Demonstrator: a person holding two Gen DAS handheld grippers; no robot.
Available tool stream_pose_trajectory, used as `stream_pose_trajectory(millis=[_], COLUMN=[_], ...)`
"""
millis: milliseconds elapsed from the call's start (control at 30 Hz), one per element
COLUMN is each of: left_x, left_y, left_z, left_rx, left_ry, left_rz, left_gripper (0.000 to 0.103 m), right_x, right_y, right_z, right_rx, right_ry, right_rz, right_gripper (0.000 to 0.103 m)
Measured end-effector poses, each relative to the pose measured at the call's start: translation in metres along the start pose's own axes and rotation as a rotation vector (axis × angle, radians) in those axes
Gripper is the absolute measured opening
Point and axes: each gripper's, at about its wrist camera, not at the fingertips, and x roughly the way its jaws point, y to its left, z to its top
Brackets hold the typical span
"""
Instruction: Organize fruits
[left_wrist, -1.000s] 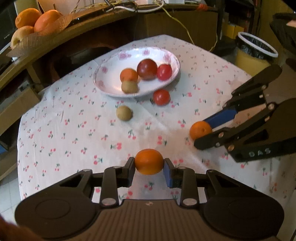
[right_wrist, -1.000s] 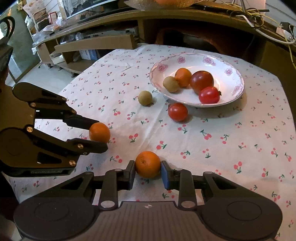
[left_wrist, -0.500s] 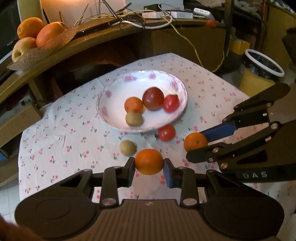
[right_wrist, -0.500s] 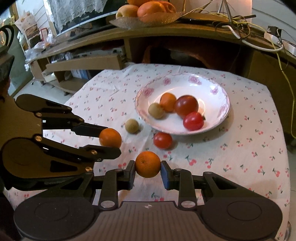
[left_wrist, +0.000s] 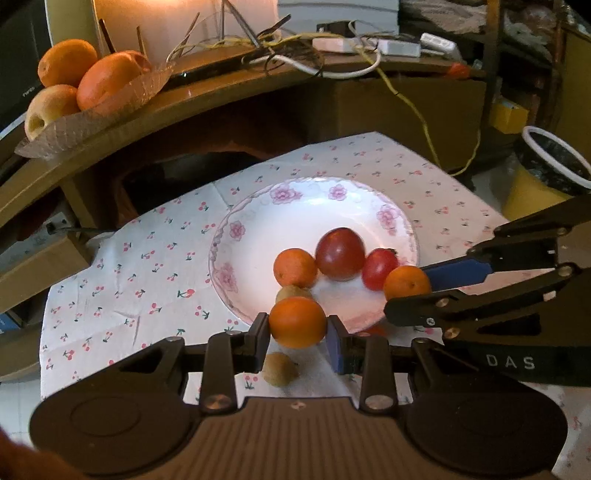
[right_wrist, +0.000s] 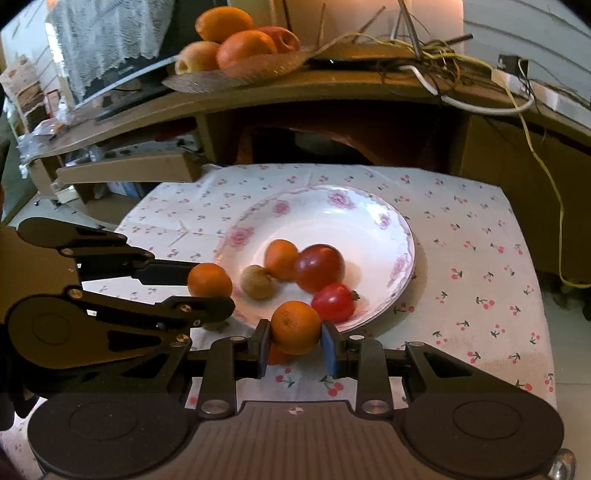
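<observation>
My left gripper (left_wrist: 297, 325) is shut on an orange (left_wrist: 297, 322) and holds it over the near rim of the white flowered plate (left_wrist: 258, 221). My right gripper (right_wrist: 295, 332) is shut on another orange (right_wrist: 295, 326), also at the plate's (right_wrist: 369, 221) near rim. Each gripper shows in the other's view: the right one (left_wrist: 406, 291) and the left one (right_wrist: 210, 284). In the plate lie a small orange (left_wrist: 294, 267), a dark red apple (left_wrist: 340, 253), a red tomato (left_wrist: 378, 268) and a kiwi (right_wrist: 256, 282). A second kiwi (left_wrist: 279, 368) lies on the cloth under my left gripper.
The table has a cherry-print cloth (left_wrist: 147, 277). A red tomato (right_wrist: 277, 356) on the cloth is mostly hidden behind my right gripper's fingers. A wooden shelf behind holds a glass dish of fruit (left_wrist: 74, 85) and cables (left_wrist: 332, 55). A yellow bin (left_wrist: 546, 177) stands at the right.
Both grippers have moved forward with their oranges, from the open cloth to the plate's near rim. The loose kiwi and tomato now lie beneath them.
</observation>
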Motion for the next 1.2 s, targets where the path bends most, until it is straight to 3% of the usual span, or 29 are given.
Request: stream_pose_trajectory(millis=[1200], left_x=[0.037], left_y=[0.008], left_z=[0.010], left_rx=[-0.023], left_ry=[0.010], left_rz=[0.036], left_gripper=[0.038], right_x=[0.031], right_y=[-0.010], right_z=[0.019], right_rx=[-0.054], right_ry=[-0.037], right_rz=[-0.045], right_gripper=[0.033])
